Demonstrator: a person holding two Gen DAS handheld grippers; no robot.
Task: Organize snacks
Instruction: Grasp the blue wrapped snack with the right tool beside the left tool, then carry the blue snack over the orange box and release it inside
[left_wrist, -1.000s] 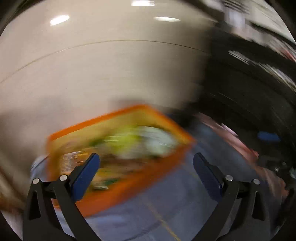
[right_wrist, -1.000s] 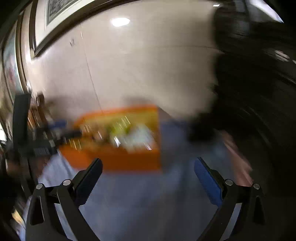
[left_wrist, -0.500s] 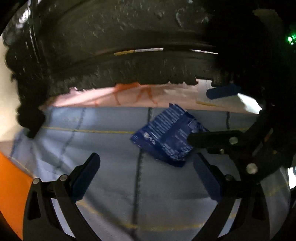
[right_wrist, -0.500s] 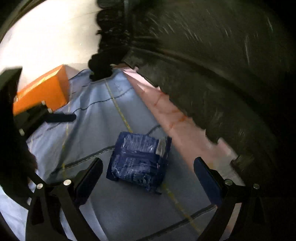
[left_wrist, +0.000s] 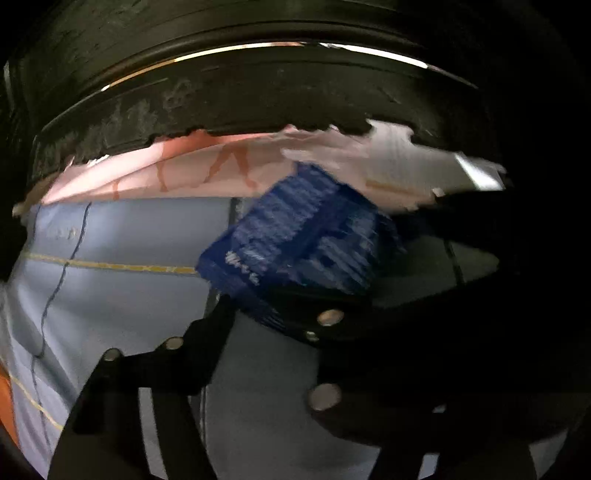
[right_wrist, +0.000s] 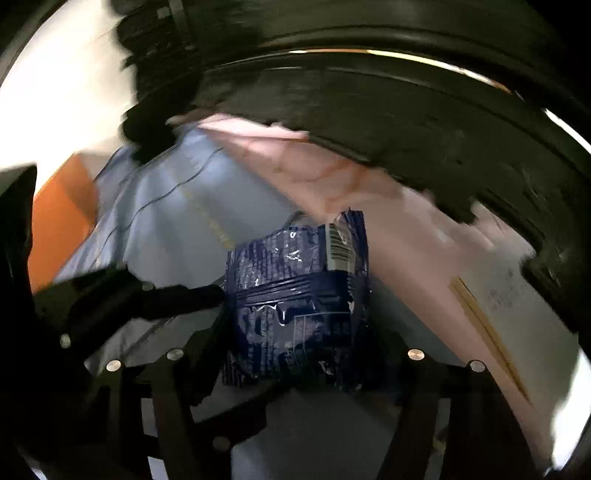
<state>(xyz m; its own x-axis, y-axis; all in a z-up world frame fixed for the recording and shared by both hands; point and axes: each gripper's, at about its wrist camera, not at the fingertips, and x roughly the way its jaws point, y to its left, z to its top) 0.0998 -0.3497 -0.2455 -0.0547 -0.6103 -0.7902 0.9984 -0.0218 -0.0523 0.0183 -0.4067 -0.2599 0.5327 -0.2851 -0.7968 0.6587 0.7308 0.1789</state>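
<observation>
Barely begun: both tools closing in on one blue packet

So far, little of the sorting looks done. One blue snack packet (right_wrist: 295, 302) lies on the pale blue cloth (left_wrist: 129, 236) that covers the tabletop, close to the cloth's pink border (left_wrist: 177, 173) and well apart from the orange box (right_wrist: 55, 225) at the far left of the right wrist view. My guess is that the box is where the snacks belong, though what it holds cannot be seen from here. The packet has yet to be lifted, carried over and set down, and whether other snacks wait elsewhere cannot be told.

Both hands tilt steeply down toward the cloth and meet at the packet from different sides. The right tool (right_wrist: 295, 354) straddles it: its jaws are closing with the packet between them, the dark fingers flanking the wrapper's lower edges, but whether the pads already press on it I cannot tell, as the tips are lost in shadow. The left tool (left_wrist: 295, 295) comes in from the other side, its jaws also closing; one finger (left_wrist: 221, 314) sits at the packet's near corner. The other is hidden behind the right tool's frame, so contact there is unclear too. Motion blur softens the left view.
</observation>
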